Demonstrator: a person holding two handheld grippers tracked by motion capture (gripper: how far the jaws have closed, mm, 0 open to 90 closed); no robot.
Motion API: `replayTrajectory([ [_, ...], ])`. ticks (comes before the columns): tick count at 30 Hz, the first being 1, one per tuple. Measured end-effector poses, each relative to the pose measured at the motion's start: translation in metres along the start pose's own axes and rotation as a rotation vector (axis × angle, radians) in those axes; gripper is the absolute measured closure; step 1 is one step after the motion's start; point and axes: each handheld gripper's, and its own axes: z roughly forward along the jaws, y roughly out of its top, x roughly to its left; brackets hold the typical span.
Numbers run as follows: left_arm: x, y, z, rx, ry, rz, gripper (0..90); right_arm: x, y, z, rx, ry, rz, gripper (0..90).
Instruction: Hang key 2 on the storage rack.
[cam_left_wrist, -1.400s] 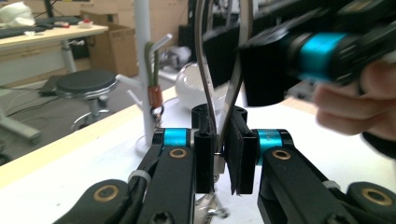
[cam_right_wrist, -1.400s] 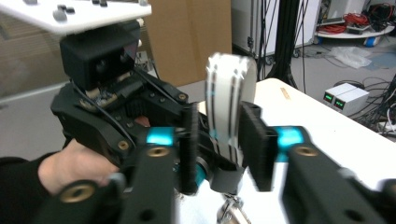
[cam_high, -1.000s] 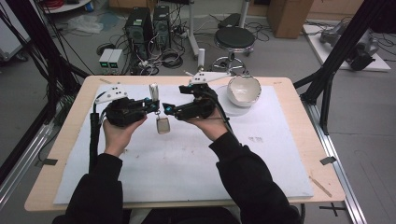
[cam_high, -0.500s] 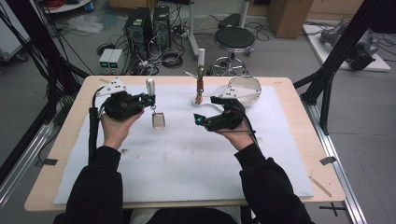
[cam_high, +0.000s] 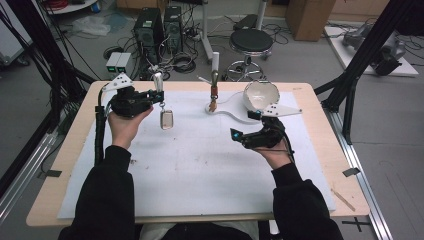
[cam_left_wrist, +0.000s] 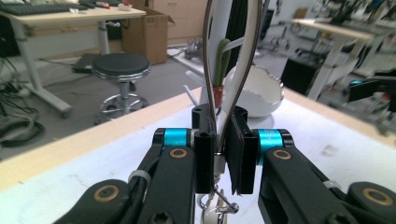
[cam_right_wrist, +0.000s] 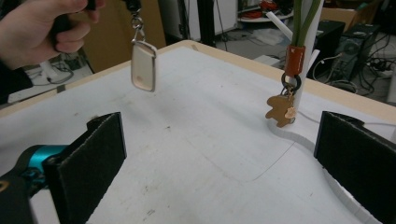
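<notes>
White mat (cam_high: 200, 165) on wood table (cam_high: 320, 107); stool (cam_high: 251, 41), PCs at 12 o'clock. L gripper (cam_high: 159, 96) clamps keychain strap (cam_left_wrist: 231, 70) (tag dangles). R gripper (cam_high: 239, 134) wide open, empty.

Pale keyring tag (cam_high: 167, 120) (brown-white strap (cam_left_wrist: 232, 56))

Left gripper (cam_left_wrist: 219, 161) jaws closed tight on a white strap (cam_left_wrist: 247, 60) that loops upward out of frame, brown on its inner face. Below the jaws a metal ring (cam_left_wrist: 223, 201) and a pale piece hang from the strap, mostly hidden. Straight ahead, behind the strap, a green stem with a brown band (cam_left_wrist: 215, 93) stands just beside a white bowl (cam_left_wrist: 261, 91) with a jagged rim. White table cover (cam_left_wrist: 327, 140) beneath, wooden edge at left. Black stool (cam_left_wrist: 120, 70) on the floor beyond. Other gripper (cam_left_wrist: 371, 88) at far right, blurred.
</notes>
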Motion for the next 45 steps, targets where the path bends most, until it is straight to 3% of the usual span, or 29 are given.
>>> replayTrajectory([
  [3,0.000,0.006,0.006,0.009,0.004,0.014,81.9,-0.002,-0.004,-0.004,0.018,-0.010,-0.001,1.2],
  [5,0.001,0.011,0.010,-0.009,-0.021,0.027,81.9,-0.004,-0.010,-0.010,0.008,-0.015,0.000,1.3],
  [9,0.006,0.018,0.021,0.021,-0.026,0.018,81.9,-0.011,-0.018,-0.020,-0.002,-0.020,0.016,1.3],
  [14,0.018,0.028,0.033,0.022,-0.005,0.005,81.9,-0.019,-0.030,-0.032,-0.011,-0.022,0.037,1.3],
  [19,0.026,0.031,0.041,0.009,-0.021,-0.009,81.8,-0.024,-0.040,-0.040,0.007,-0.047,0.037,1.3],
  [23,0.037,0.030,0.057,0.040,0.002,-0.018,81.9,-0.029,-0.052,-0.053,0.016,-0.080,0.056,1.3],
  [26,0.036,0.030,0.066,0.048,0.008,-0.021,81.8,-0.029,-0.060,-0.061,0.024,-0.112,0.041,1.3],
  [30,0.037,0.029,0.074,0.063,0.025,-0.024,81.8,-0.030,-0.074,-0.066,0.039,-0.120,0.061,1.3],
  [35,0.041,0.029,0.081,0.005,0.048,-0.067,81.9,-0.022,-0.090,-0.068,0.091,-0.125,0.065,1.3],
  [37,0.043,0.029,0.083,0.005,0.056,-0.072,81.8,-0.019,-0.093,-0.069,0.098,-0.135,0.051,1.3],
  [38,0.045,0.030,0.086,0.021,0.080,-0.071,81.9,-0.019,-0.094,-0.069,0.094,-0.139,0.042,1.3],
  [42,0.046,0.030,0.090,-0.020,0.093,-0.105,81.9,-0.019,-0.096,-0.070,0.086,-0.147,0.050,1.3],
  [45,0.047,0.031,0.092,-0.017,0.109,-0.116,81.9,-0.019,-0.100,-0.068,0.095,-0.154,0.044,1.3],
])
